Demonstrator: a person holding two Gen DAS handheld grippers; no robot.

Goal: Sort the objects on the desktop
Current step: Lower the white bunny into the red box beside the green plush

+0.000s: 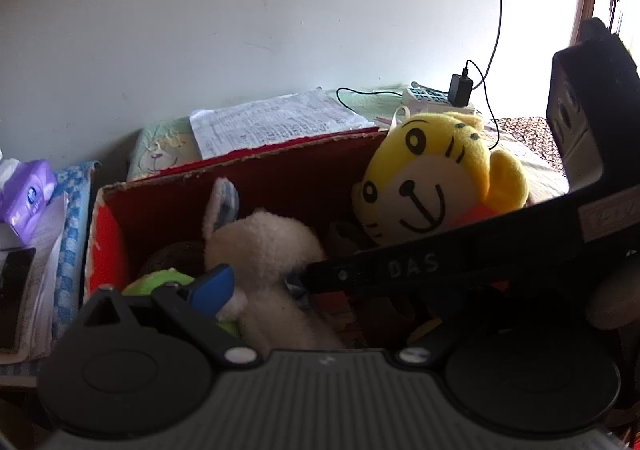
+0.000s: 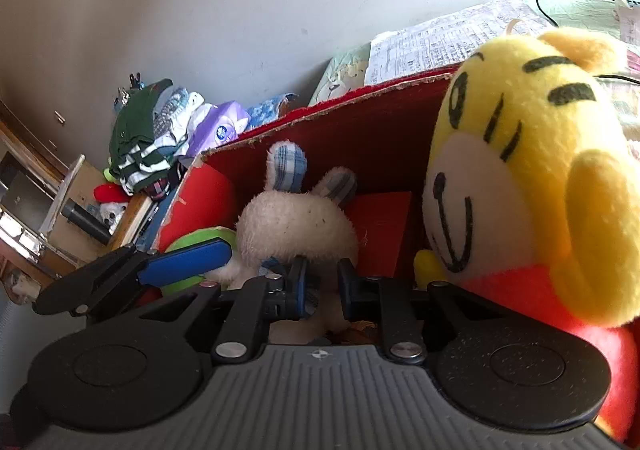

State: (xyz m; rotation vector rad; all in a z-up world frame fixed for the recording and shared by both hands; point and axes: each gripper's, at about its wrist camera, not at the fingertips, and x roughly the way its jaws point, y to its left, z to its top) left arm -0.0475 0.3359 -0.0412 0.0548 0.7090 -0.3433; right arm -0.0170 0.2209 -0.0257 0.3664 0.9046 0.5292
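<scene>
right gripper [image 2: 322,284]: black linkage arms, blue-padded fingers with a narrow gap, closed round the fuzzy body of the white rabbit plush [image 2: 298,226] just below its head.
left gripper [image 1: 256,286]: jaws spread wide, nothing held; blue-padded left finger [image 1: 212,288] sits over the green plush [image 1: 160,282], right finger mostly hidden behind the right gripper's black body.
white rabbit plush: nubby cream fleece, round head, two upright ears lined with blue plaid cloth; sits inside the box, middle, near the back wall.
yellow tiger plush [image 2: 532,178]: smooth short pile, yellow head with black stitched stripes, white muzzle, orange-red body; at the box's right end, head above the rim.
green plush: bright lime, rounded, mostly covered; low in the box's left end, beside the rabbit.
red cardboard box [image 1: 280,166]: corrugated, ragged torn top edge, red inside and out, open top; holds all three plush toys.
printed paper sheet [image 1: 272,120]: lies flat behind the box.
purple tissue pack [image 1: 28,194]: soft plastic wrap, left of the box, apart from it.
power strip [image 1: 436,98]: white, black charger plugged in, behind the tiger.
</scene>
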